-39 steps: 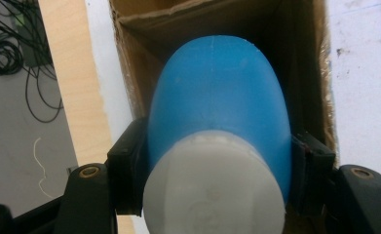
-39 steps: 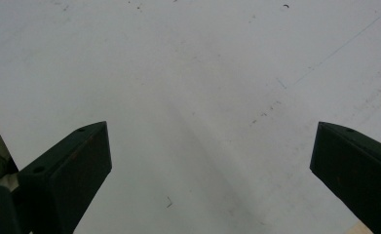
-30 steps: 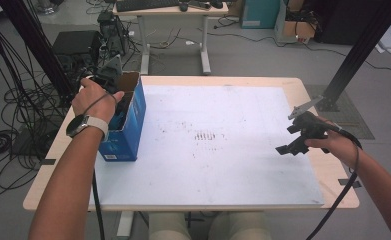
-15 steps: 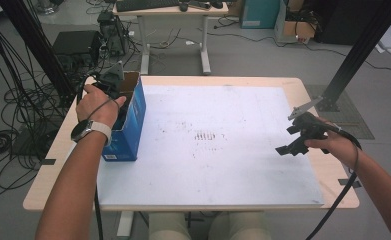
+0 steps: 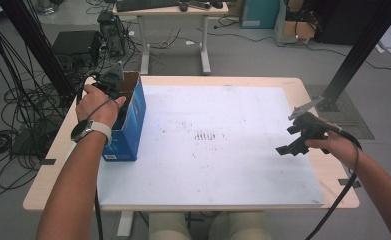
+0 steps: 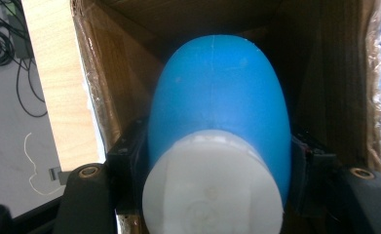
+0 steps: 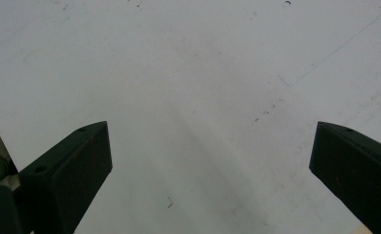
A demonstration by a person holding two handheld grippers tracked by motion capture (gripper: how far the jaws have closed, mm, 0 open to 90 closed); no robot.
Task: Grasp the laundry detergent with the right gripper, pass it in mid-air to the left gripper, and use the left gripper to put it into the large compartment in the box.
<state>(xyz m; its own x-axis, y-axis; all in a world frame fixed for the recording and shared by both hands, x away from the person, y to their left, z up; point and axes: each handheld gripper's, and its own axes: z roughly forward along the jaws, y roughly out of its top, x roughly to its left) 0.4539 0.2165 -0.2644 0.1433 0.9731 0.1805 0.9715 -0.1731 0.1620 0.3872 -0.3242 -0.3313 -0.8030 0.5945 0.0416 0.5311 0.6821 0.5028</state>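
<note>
A blue bottle with a white cap sits between the jaws of my left gripper, which press on both its sides. It hangs inside an open cardboard box, brown inside and blue outside, at the table's left edge. In the high view my left gripper reaches down into that box from above. My right gripper hovers over the right side of the white board, its jaws wide apart. In the right gripper view, my right gripper has bare board between its jaws.
The white board covers most of the wooden table, with faint dark marks at its middle. Cables and equipment lie on the floor to the left. A black frame leg stands past the right corner. Another desk stands behind.
</note>
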